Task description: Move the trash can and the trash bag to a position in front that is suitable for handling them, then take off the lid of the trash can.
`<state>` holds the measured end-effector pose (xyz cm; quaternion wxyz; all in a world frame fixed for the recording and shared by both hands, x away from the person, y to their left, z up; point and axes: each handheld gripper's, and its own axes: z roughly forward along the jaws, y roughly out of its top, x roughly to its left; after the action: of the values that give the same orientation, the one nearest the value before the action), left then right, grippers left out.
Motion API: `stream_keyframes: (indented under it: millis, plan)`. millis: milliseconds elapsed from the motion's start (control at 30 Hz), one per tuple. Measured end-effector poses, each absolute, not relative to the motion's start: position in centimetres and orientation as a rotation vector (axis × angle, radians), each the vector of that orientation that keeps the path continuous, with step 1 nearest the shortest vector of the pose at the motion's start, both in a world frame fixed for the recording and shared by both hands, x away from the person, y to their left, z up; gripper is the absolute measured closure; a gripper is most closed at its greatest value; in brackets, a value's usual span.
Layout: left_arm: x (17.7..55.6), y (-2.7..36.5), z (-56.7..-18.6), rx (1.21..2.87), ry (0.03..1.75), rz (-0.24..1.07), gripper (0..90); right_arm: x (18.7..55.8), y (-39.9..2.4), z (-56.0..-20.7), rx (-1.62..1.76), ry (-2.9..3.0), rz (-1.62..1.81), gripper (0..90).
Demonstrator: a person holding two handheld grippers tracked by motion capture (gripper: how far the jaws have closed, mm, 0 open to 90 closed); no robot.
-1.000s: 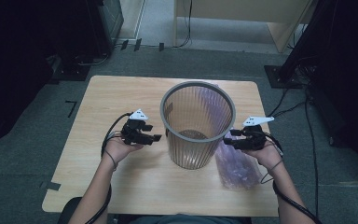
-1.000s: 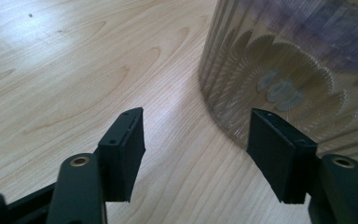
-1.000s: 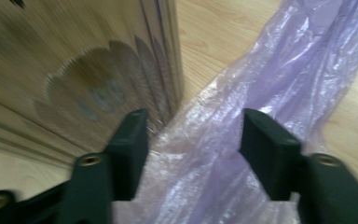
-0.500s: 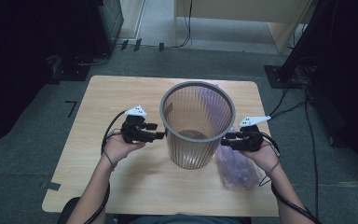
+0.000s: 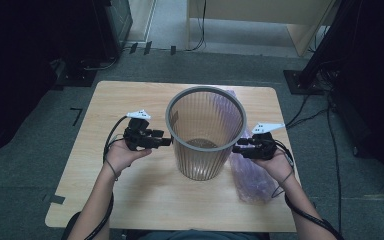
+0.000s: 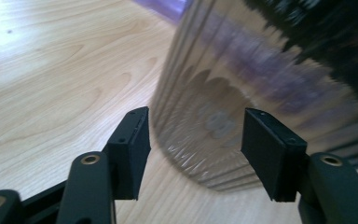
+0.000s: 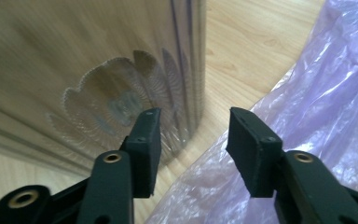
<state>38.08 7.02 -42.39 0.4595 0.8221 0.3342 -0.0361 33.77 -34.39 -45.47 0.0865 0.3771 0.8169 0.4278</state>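
At the middle of the desk (image 5: 130, 200) stands a translucent plastic wastebasket (image 5: 205, 132), upright, round and tapering toward its base, its wall ribbed with fine vertical flutes and topped by a smooth grey rim. Through the clear wall the moulded, scalloped bottom shows in both gripper views, a little blurred.

Just right of the basket and partly behind it lies a thin purple plastic bag (image 5: 250, 175), crumpled and glossy, flat on the wood; its far end shows through the basket's wall.

The left tongs (image 5: 167, 141) sit level at the basket's left side, tips close to the ribbed wall. In the left gripper view their two black, blocky pads (image 6: 133, 140) stand apart with the basket's lower wall seen between them, pressing on nothing; they are released and have just been opening slightly. The right tongs (image 5: 236, 148) sit level at the basket's right side, above the bag. In the right gripper view their pads (image 7: 251, 149) likewise stand apart, one before the fluted wall, the other over the purple film, gripping neither; they too have just been opening, with nothing clamped between them. Each is held in a hand, with a black cable trailing back along the forearm and a grey three-cornered plate on top.

The desk is a pale wooden board with visible grain and rounded corners, standing on a grey carpeted floor (image 5: 55, 90) with cables and dark stands around it.
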Motion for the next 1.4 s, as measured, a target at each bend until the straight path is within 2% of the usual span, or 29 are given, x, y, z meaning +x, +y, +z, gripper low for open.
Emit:
stream_keyframes:
  millis: [67, 167, 467, 567, 667, 900, 1400]
  plan:
    - [38.2, 7.1, -42.2, 2.008, 0.814, -0.071, 37.8, 34.0, -34.4, -45.5, 1.125, 2.417, 1.281, 52.7]
    - [38.3, 6.8, -41.9, 2.025, 0.804, -0.025, 40.7, 34.5, -34.4, -45.4, 1.134, 2.379, 1.297, 52.4]
    - [38.1, 6.8, -41.6, 2.048, 0.781, -0.008, 45.1, 34.7, -34.2, -45.4, 1.168, 2.361, 1.312, 53.5]
    - [38.3, 7.1, -41.5, 2.05, 0.812, 0.006, 39.5, 34.9, -34.3, -45.5, 1.174, 2.358, 1.307, 47.1]
    - [38.4, 7.4, -41.4, 2.059, 0.817, 0.015, 40.1, 35.1, -34.3, -45.8, 1.174, 2.356, 1.282, 45.3]
    - [39.3, 8.2, -40.3, 2.036, 0.851, 0.036, 39.7, 35.5, -34.3, -46.9, 1.081, 2.366, 1.199, 33.9]
    - [40.0, 8.3, -39.0, 2.029, 0.862, 0.047, 39.8, 36.4, -35.9, -48.0, 1.142, 2.33, 1.193, 30.1]
